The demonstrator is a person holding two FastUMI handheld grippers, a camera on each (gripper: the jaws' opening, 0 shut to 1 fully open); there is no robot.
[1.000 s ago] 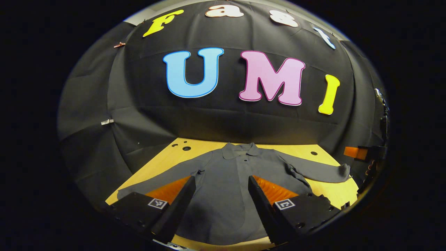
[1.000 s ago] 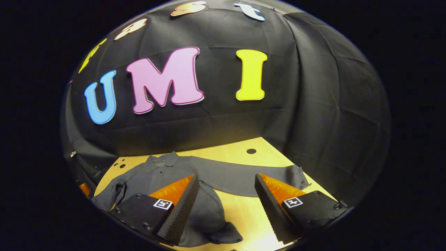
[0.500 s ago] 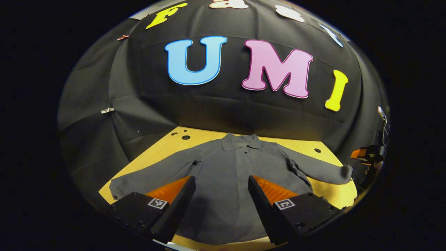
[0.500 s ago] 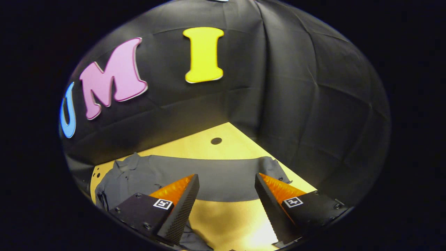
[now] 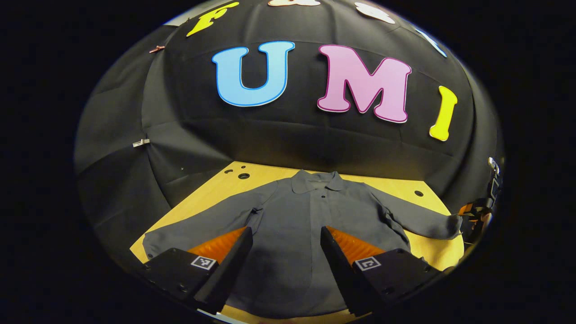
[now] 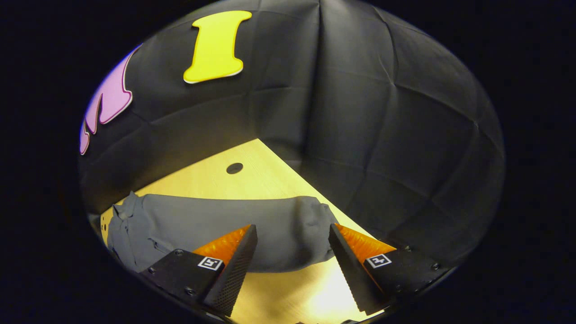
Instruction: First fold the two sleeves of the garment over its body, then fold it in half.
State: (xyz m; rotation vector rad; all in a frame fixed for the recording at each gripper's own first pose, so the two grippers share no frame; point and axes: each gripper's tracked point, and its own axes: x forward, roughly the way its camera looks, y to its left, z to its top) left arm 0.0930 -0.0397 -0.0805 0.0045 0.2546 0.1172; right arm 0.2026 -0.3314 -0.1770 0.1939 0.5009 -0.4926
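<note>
— While the grey garment (image 5: 292, 225) lies flat on the wooden table (image 5: 211, 191), collar toward the booth wall, are both sleeves out?

— Yes, spread to either side, none folded over the body.

— Where's the left gripper (image 5: 285, 252)?

— Above the lower front of the body, fingers spread, holding nothing.

— And the right gripper (image 6: 290, 252)?

— Over the end of the far sleeve (image 6: 252, 225), fingers wide apart either side of the cuff, not pinching it. Bare table shows beneath.

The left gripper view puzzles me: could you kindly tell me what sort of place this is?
Probably a recording booth, not a home: black cloth walls enclose a bare wooden table with drilled holes, on which one grey shirt lies spread flat.
</note>
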